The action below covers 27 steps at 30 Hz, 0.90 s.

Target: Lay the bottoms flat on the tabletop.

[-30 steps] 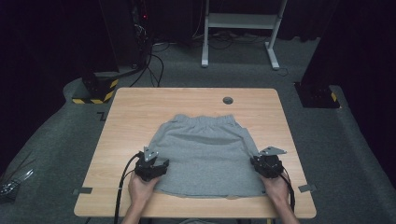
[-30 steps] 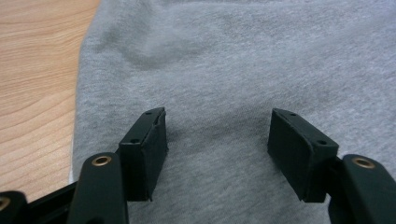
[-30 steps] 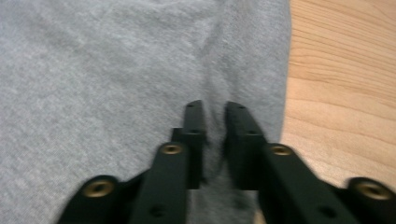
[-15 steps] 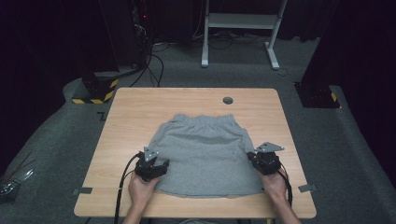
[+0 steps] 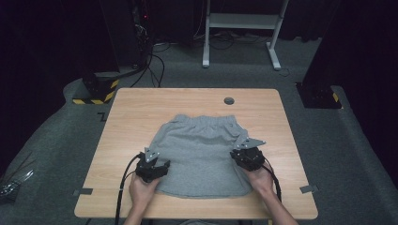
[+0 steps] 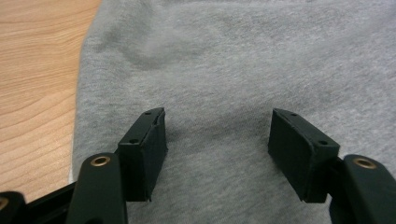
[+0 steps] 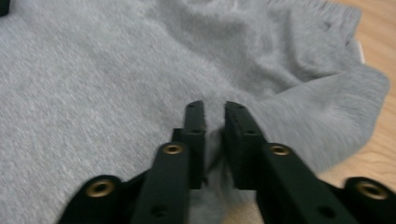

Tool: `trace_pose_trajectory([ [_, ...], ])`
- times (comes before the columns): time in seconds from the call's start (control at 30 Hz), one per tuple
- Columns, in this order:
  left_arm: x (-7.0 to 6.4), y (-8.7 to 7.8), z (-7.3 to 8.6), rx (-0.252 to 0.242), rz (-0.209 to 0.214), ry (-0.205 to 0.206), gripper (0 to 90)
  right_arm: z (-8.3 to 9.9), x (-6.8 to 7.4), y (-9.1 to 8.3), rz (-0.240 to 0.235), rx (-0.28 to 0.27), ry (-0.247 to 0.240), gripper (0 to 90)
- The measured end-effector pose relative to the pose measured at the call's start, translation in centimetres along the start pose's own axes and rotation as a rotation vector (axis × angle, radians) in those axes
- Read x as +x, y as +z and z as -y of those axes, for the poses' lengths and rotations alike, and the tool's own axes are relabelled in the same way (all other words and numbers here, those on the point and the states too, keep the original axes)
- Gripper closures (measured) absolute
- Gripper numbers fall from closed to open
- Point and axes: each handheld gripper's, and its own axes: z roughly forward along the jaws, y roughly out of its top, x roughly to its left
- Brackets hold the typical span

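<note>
Left gripper point(image 6: 217, 154) spread wide, jaws resting apart on grey shorts point(image 6: 243, 70), bare cloth between the black pads and nothing pinched. Just beyond the pads, smooth fleecy knit with one shallow dimple up and to the left. Off the left jaw, the cloth's edge running near to far, then pale wood-grain table point(image 6: 37, 74) beyond it.

Right gripper point(image 7: 215, 135) nearly closed, pinching a raised ridge of the grey shorts point(image 7: 93, 79) between its jaws. Fabric under and left of the jaws flat, soft and faintly mottled. To the right of the jaws, a loose rounded flap folded over onto the table point(image 7: 378, 154). Farther ahead, bunched folds and a gathered, ribbed band at the far edge.

From above, left gripper point(image 5: 152, 168) on the near-left part of the shorts point(image 5: 202, 150), held in a hand point(image 5: 142, 190) at the table's near edge. Right gripper point(image 5: 247, 157) at the cloth's right edge, slightly farther in, held in the other hand point(image 5: 259, 179). Beyond both grippers, the shorts narrowing to a crinkled waistband, then bare table point(image 5: 141, 108) with a small dark round hole point(image 5: 229, 101) near the far edge.
</note>
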Motion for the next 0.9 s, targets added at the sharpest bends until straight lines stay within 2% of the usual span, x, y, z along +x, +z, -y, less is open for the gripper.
trace_pose_trajectory([
  [0.07, 0.0, 0.0, 0.0, 0.0, 0.0, 0.001, 36.8, 0.3, -0.3, -0.2, -0.001, -0.009, 0.017, 69.6],
  [0.13, 0.0, 0.0, 0.0, 0.0, -0.001, 0.002, 36.8, 0.5, -0.8, -0.8, 0.02, -0.037, 0.044, 64.0],
  [0.27, 0.0, 0.0, 0.0, 0.0, -0.001, 0.002, 36.8, 0.7, -2.4, -2.0, 0.07, -0.084, 0.112, 61.1],
  [0.37, 0.0, 0.0, 0.0, 0.0, 0.0, 0.001, 36.8, 0.9, -3.5, -1.6, 0.122, -0.059, 0.146, 60.7],
  [0.5, 0.0, 0.0, 0.0, 0.0, 0.0, 0.001, 36.8, 1.5, -4.7, 0.2, 0.169, 0.019, 0.188, 61.2],
  [0.53, 0.0, 0.0, 0.0, 0.001, 0.0, 0.001, 36.8, 1.6, -4.9, 0.7, 0.168, 0.039, 0.198, 61.5],
  [0.6, 0.0, 0.0, 0.0, 0.0, -0.001, 0.0, 36.8, 1.8, -5.0, 1.6, 0.159, 0.074, 0.195, 65.5],
  [0.67, 0.0, 0.0, 0.0, 0.0, -0.001, 0.0, 36.8, 1.8, -4.8, 1.9, 0.158, 0.085, 0.172, 72.5],
  [0.73, 0.0, 0.0, 0.0, 0.0, -0.001, -0.003, 36.9, 1.7, -4.8, 1.9, 0.169, 0.096, 0.149, 81.3],
  [0.8, -0.1, -0.1, 0.1, -0.003, 0.0, -0.009, 38.6, 1.7, -5.0, 1.7, 0.197, 0.109, 0.115, 83.0],
  [0.83, -0.1, -0.1, 0.1, -0.005, 0.0, -0.007, 40.6, 1.8, -5.3, 1.5, 0.225, 0.115, 0.112, 83.2],
  [0.9, -0.2, -0.3, 0.2, -0.008, 0.0, -0.004, 44.2, 2.0, -6.3, 1.0, 0.238, 0.106, 0.155, 82.9],
])
